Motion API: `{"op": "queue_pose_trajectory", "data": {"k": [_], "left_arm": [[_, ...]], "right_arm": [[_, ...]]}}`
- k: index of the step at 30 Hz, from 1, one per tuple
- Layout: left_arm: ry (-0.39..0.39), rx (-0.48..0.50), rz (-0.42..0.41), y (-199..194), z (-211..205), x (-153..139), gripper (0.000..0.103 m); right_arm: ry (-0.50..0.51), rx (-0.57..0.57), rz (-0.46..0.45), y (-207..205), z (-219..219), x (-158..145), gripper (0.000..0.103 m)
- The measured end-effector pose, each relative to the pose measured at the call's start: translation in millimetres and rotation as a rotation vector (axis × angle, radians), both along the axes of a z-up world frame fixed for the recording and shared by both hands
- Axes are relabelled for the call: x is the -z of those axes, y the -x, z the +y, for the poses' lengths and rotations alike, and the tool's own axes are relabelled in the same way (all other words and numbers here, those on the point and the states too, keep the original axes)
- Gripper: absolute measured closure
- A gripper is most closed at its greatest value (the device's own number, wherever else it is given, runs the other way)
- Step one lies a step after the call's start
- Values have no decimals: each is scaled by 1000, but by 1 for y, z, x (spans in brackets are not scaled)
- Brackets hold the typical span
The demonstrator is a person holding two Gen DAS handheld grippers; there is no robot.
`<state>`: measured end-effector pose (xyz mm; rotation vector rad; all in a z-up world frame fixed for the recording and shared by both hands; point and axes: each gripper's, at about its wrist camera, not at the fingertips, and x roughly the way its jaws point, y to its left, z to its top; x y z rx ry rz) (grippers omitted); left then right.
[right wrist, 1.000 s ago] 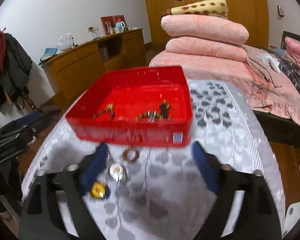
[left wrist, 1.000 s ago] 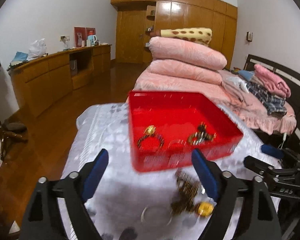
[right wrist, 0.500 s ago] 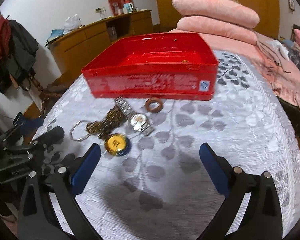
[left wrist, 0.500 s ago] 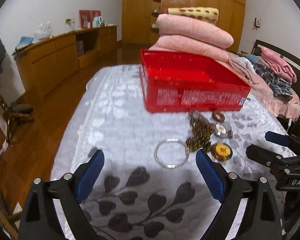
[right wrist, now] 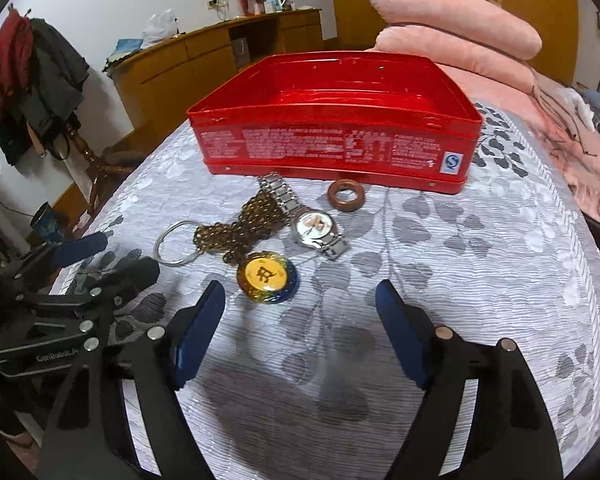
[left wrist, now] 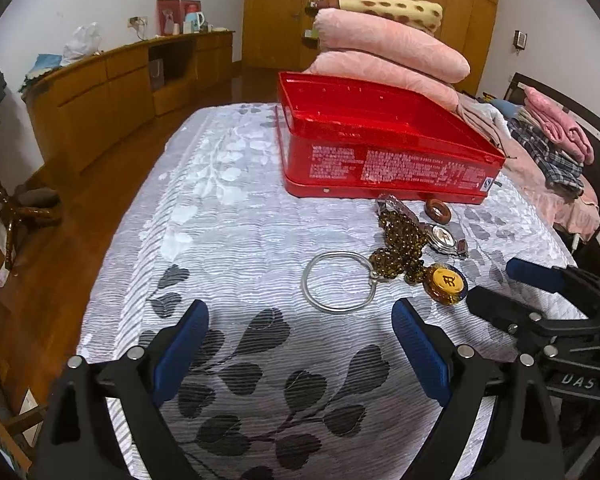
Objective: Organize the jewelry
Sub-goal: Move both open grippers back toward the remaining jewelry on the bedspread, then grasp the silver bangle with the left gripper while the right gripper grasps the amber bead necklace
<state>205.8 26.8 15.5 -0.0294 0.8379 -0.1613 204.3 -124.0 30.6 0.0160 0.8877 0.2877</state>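
One red tin [right wrist: 332, 120] at the table's [left wrist: 228, 240] far edge, five loose pieces in front.
Left gripper [left wrist: 300, 344] and right gripper [right wrist: 300, 332] hover gaping, empty; one beaded necklace [right wrist: 236, 228], bangle [left wrist: 338, 282], watch [right wrist: 314, 226], pendant [right wrist: 266, 276], wooden ring [right wrist: 345, 195].

Free cloth low in the frame, jewelry and tin blocking higher up

In the right wrist view, bare tablecloth [right wrist: 440, 248] is lying open at the lower centre and right, while the pendant [right wrist: 267, 277], watch [right wrist: 315, 227], bead chain [right wrist: 236, 229], silver bangle [right wrist: 172, 245] and wooden ring [right wrist: 345, 196] are crowding the middle left, the red tin [right wrist: 332, 148] is closing the upper centre, and the left gripper [right wrist: 100, 256] is occupying the lower left.
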Motion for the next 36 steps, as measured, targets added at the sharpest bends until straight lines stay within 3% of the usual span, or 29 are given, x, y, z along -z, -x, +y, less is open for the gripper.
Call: {"op": "queue_pose_trajectory", "data": {"k": [10, 13, 16, 17, 18, 24, 33, 36], "left_arm": [[1, 23, 71, -20, -15, 9, 13], [-10, 32, 78, -25, -19, 10, 24], [-2, 13, 68, -25, -14, 8, 43], [9, 3, 63, -24, -11, 8, 55], [15, -7, 61, -24, -8, 7, 58], [72, -2, 44, -16, 3, 3, 58], [23, -50, -18, -2, 20, -9, 58], [38, -54, -8, -3, 25, -6, 58]], "right_arm": [[-22, 25, -7, -1, -15, 1, 28], [-33, 23, -4, -2, -18, 2, 28], [-41, 24, 2, -3, -20, 4, 28], [-43, 23, 3, -4, -20, 4, 28], [-44, 22, 4, -4, -20, 4, 28], [-37, -7, 11, -4, -11, 4, 28], [-21, -72, 43, -11, 17, 10, 28], [-31, -83, 51, -14, 20, 10, 40]]}}
